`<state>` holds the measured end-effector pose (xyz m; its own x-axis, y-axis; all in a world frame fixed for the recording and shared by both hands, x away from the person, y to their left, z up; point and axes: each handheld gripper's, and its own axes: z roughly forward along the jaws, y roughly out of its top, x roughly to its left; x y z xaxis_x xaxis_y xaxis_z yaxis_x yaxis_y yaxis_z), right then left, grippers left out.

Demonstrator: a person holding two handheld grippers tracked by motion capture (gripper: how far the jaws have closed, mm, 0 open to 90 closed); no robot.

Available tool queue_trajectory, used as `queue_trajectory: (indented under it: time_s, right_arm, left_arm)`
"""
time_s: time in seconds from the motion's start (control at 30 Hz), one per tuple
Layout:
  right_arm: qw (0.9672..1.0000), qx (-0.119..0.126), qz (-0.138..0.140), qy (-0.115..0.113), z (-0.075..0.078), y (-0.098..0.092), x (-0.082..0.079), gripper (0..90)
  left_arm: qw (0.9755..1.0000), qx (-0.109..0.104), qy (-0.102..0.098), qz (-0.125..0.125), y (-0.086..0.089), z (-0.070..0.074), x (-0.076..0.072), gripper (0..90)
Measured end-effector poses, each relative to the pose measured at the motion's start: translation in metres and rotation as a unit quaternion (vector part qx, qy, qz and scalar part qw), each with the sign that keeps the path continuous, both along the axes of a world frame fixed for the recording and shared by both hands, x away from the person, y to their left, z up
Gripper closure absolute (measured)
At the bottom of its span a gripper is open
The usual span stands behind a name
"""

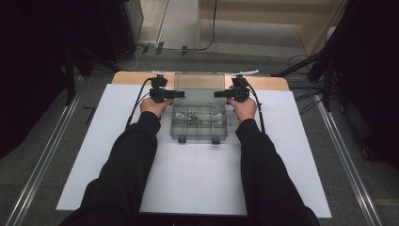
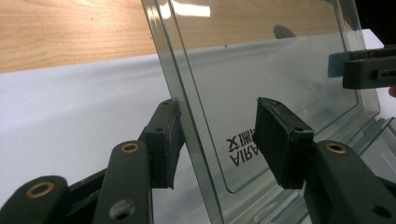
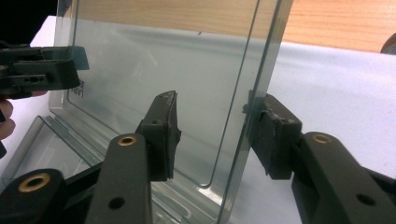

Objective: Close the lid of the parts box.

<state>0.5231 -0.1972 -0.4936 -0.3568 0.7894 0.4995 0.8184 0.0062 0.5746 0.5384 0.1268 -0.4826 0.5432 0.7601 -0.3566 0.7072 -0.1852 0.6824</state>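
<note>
**Risk: lid slipping free**

On white table (image 1: 117,155), clear compartment box (image 1: 199,123), lid (image 2: 261,79) upright. Left tongs (image 2: 219,135) and right tongs (image 3: 217,135) straddling lid's side edges, spread, not clamped. Likely slip or slam shut.
</note>
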Motion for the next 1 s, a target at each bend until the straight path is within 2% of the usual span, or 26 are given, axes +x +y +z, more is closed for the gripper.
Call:
queue_trajectory:
  time_s: [0.2, 0.7, 0.9, 1.0]
  right_arm:
    - [1.0000, -0.002, 0.003, -0.008, 0.006, -0.001, -0.002, 57.7]
    - [0.9992, -0.009, 0.022, -0.031, 0.021, 0.000, -0.010, 54.0]
    - [0.9987, -0.011, 0.029, -0.040, 0.028, 0.001, -0.013, 52.7]
    - [0.9985, -0.011, 0.032, -0.043, 0.029, 0.000, -0.015, 52.9]
  left_arm:
    - [0.9999, -0.006, -0.007, -0.004, 0.003, 0.004, -0.002, 55.8]
    - [0.9992, -0.029, -0.024, -0.015, 0.009, 0.015, -0.010, 55.4]
    - [0.9988, -0.028, -0.032, -0.026, 0.011, 0.021, -0.015, 55.4]
    - [0.9984, -0.035, -0.035, -0.028, 0.013, 0.022, -0.017, 55.3]
